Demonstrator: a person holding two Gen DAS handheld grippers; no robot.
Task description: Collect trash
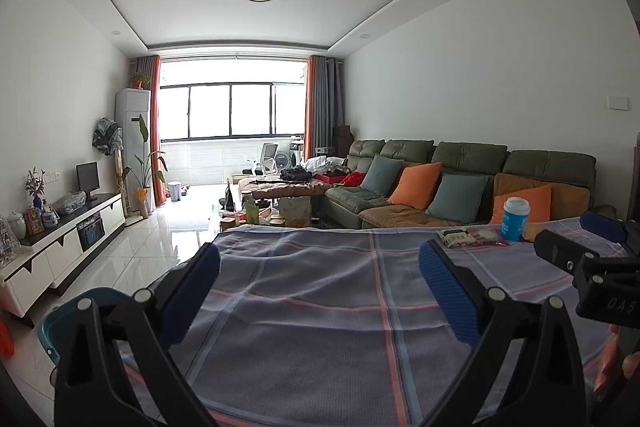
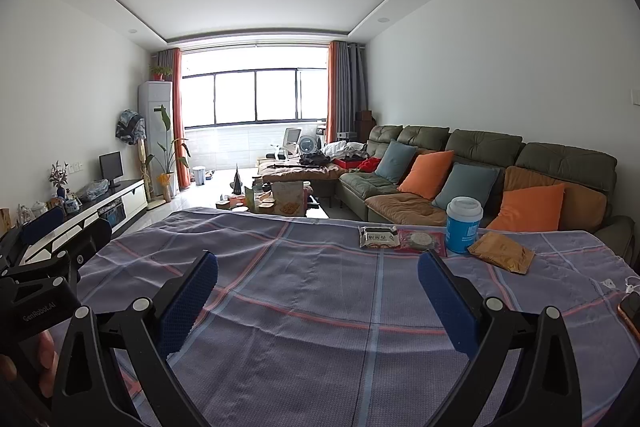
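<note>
Checked tablecloth [image 2: 320, 287] is bare up close; lidded blue cup [image 2: 464, 225], contents hidden, is flanked by wrappers [image 2: 378, 237] at one o'clock. Left gripper [image 1: 320, 285] and right gripper [image 2: 318, 291] are held wide, empty.

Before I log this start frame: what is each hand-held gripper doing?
Left hand-held gripper: open, holding nothing, above the cloth.
Right hand-held gripper: open, holding nothing.

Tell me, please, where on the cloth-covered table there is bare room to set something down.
The near and left parts of the tablecloth are bare, in front of both open grippers. The far right is crowded: two snack packets, the blue cup and brown pouch sit close together. A phone lies at the right edge.
</note>
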